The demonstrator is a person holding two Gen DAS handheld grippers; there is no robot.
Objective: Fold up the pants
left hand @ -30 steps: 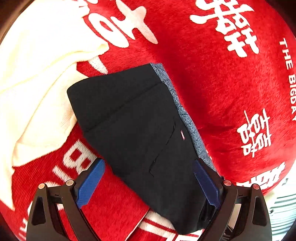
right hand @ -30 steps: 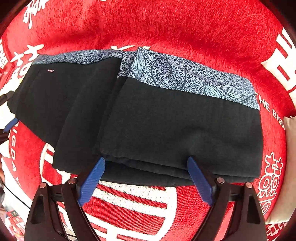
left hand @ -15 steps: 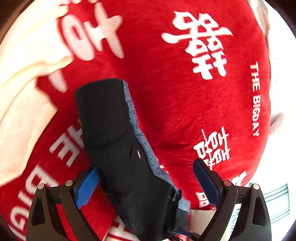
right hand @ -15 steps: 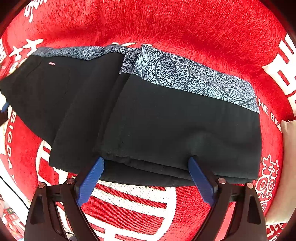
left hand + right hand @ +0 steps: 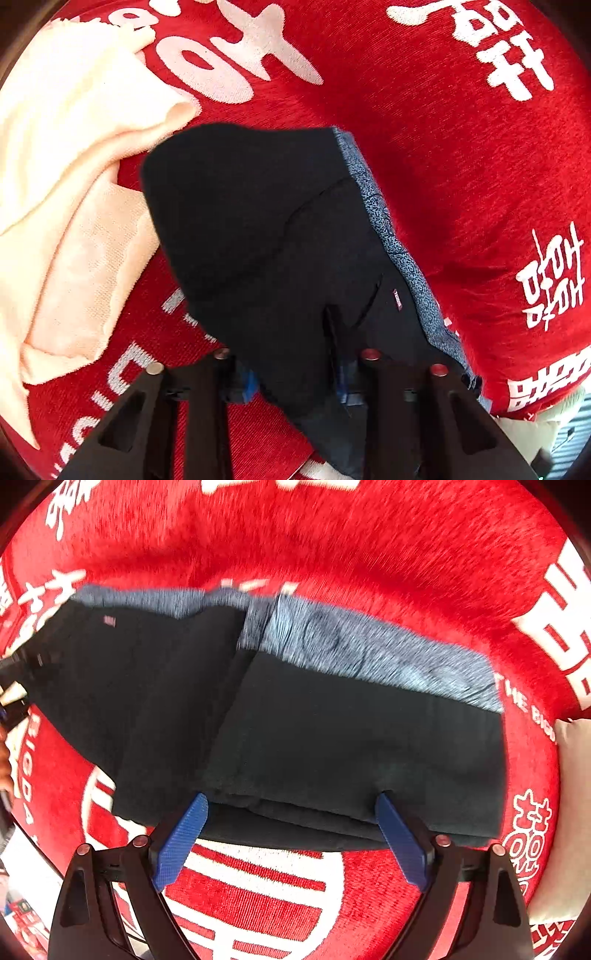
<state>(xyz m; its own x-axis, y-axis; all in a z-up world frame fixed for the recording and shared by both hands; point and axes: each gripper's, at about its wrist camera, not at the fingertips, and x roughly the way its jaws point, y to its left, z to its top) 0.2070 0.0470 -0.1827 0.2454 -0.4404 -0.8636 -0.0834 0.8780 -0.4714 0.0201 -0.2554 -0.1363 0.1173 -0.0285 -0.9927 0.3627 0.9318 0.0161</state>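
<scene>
The black pants (image 5: 332,731) with a blue-grey patterned waistband (image 5: 369,650) lie folded on the red cloth. My left gripper (image 5: 295,384) has its jaws closing on the pants (image 5: 258,240) at one end, and bunched black fabric fills the gap and hides most of the blue pads. That same gripper shows at the far left edge (image 5: 14,686) of the right wrist view. My right gripper (image 5: 291,843) is open, pointing down at the near edge of the folded stack, its blue pads (image 5: 181,842) straddling the fabric edge without pinching it.
A red cloth (image 5: 461,166) with white characters covers the surface. A cream cloth (image 5: 74,166) lies crumpled to the left of the pants' end, touching it. A pale cushion (image 5: 569,812) sits at the right edge. Part of a hand (image 5: 3,760) shows at the far left.
My left gripper's wide-open jaws have come together on the pants' end, and its view swung across the cloth. The right gripper has stayed at the near edge, open.
</scene>
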